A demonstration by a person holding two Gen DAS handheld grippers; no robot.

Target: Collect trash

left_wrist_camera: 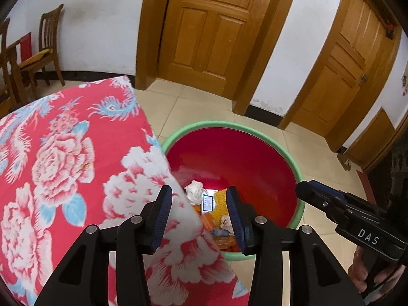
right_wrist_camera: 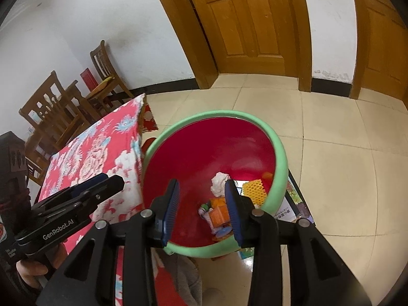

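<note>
Hovering over the basin (right_wrist_camera: 279, 163), both grippers are empty. Landmark for all positions: this red basin with a green rim, standing on the tiled floor beside the table with the flowered cloth (left_wrist_camera: 76, 153).

Left gripper (left_wrist_camera: 200, 215): jaws spread wide, nothing between the pads; it sits above the basin's near rim, partly over the table edge. Right gripper (right_wrist_camera: 202, 213): jaws likewise wide apart, holding nothing, aimed down into the basin's bottom.

Trash, all lying at the bottom of the basin toward its near wall:
- crumpled white tissue (right_wrist_camera: 218, 183): judged very light and soft, will crush under the pads; pinch the bulk of the wad, anywhere.
- yellow foam netting (right_wrist_camera: 255, 191), against the right wall: judged light and springy; grip across an edge, mesh should catch on the ribbed pads.
- orange carton (right_wrist_camera: 218, 214): judged light, semi-stiff cardboard, may buckle; take it across its narrow faces.
- small printed card or packet (left_wrist_camera: 207, 202), lying flat: likely hard to get under; edge pickup only.
- further small wrappers under the right pad, too hidden to identify.

No loose trash visible on the cloth in either view. Judgement: collection looks far along. Printed paper lies on the floor under the basin's right side (right_wrist_camera: 293, 204); cannot tell whether it counts as trash.
</note>
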